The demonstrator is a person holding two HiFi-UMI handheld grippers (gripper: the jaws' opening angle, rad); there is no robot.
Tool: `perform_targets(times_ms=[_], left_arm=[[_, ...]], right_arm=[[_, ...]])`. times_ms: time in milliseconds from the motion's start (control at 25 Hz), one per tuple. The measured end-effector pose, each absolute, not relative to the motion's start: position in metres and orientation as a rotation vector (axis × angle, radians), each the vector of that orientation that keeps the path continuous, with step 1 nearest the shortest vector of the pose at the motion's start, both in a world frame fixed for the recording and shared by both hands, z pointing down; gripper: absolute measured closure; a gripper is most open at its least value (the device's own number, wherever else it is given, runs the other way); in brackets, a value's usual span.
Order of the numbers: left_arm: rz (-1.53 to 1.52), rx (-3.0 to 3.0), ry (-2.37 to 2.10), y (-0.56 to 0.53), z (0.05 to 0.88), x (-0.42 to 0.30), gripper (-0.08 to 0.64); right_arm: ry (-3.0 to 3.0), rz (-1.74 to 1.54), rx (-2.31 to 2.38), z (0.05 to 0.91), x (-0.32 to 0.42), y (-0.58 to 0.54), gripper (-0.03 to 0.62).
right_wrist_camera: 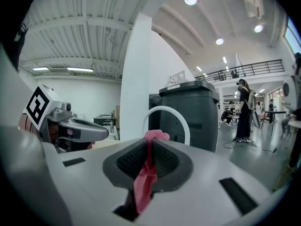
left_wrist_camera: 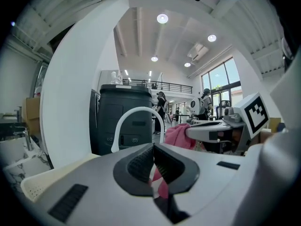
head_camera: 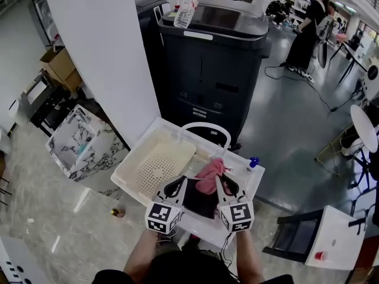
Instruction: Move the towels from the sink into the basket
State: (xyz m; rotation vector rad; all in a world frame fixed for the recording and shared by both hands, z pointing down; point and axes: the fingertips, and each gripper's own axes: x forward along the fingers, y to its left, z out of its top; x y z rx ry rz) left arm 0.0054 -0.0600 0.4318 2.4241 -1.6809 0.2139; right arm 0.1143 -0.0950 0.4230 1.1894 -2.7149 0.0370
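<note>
A pink towel [head_camera: 209,173] hangs stretched between my two grippers above the white sink unit [head_camera: 256,179]. My left gripper [head_camera: 176,188] is shut on one edge of it, and pink and white cloth shows between the pads [left_wrist_camera: 141,164]. My right gripper [head_camera: 228,186] is shut on the other edge, with a pink fold [right_wrist_camera: 146,173] pinched in its jaws. The cream perforated basket [head_camera: 155,165] lies on the left side of the unit, beside the left gripper. Something dark [head_camera: 198,203] sits under the towel; I cannot tell whether it is another towel or the basin.
A white arched faucet [head_camera: 204,128] stands just behind the towel. Behind the unit are a tall black machine [head_camera: 213,70] with a plastic bottle [head_camera: 185,10] on top and a white pillar [head_camera: 100,52]. A small blue object [head_camera: 253,161] sits at the unit's right corner. People [head_camera: 308,31] stand far right.
</note>
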Motion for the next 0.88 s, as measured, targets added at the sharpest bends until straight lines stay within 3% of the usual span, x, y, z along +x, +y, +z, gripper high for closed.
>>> perform_targets(times_ms=[880], left_arm=[[0.148, 2.277, -1.929, -0.051, 0.399, -0.113, 0.552]], right_arm=[[-2.909, -0.118, 1.062, 0.339, 0.018, -0.103, 0.541]])
